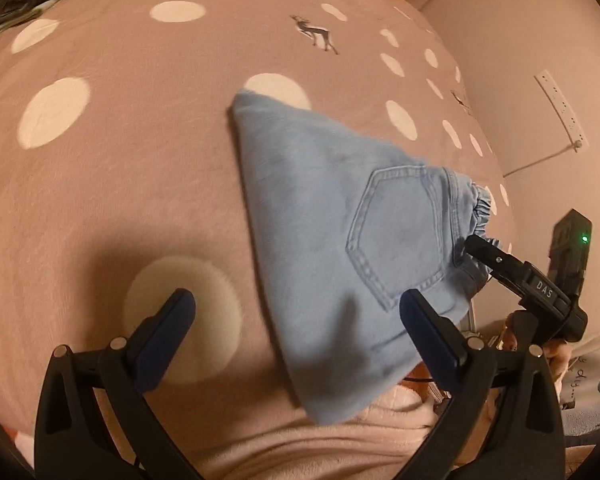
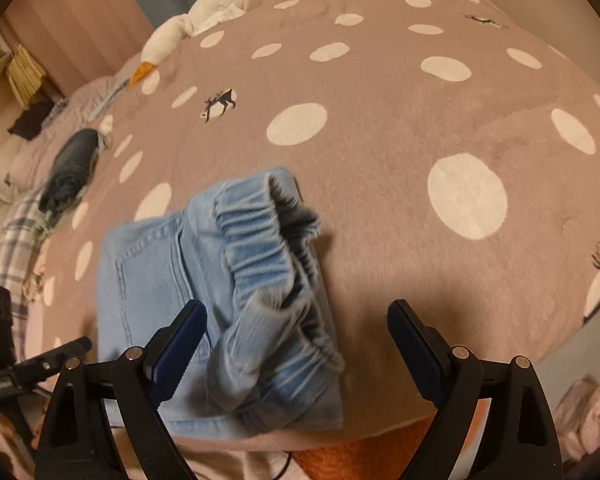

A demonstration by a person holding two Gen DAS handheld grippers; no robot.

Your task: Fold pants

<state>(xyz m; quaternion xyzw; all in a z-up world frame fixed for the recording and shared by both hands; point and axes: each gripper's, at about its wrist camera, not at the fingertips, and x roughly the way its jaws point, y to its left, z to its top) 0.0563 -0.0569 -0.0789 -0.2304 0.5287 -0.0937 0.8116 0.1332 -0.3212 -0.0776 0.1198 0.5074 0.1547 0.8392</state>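
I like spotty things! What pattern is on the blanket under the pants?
Pinkish-brown blanket with white dots and little deer, clearest in the right wrist view.

between the spread fingers of the left gripper [image 1: 296,316] only bare dotted blanket [image 1: 140,152] is seen, so room is left ahead and off to its left. its right finger is crowded by the folded pants [image 1: 340,216], whose edge lies right under that fingertip. beyond the pants the right gripper [image 1: 474,246] is parked at the waistband, so that side is blocked too. from the right gripper [image 2: 296,320] view, the bunched waistband [image 2: 276,248] is heaped between the wide-apart fingers and to the left; ahead-right is open blanket. far ahead-left a dark bundle of clothes [image 2: 70,168] and a goose plush [image 2: 220,8] are found, well clear.
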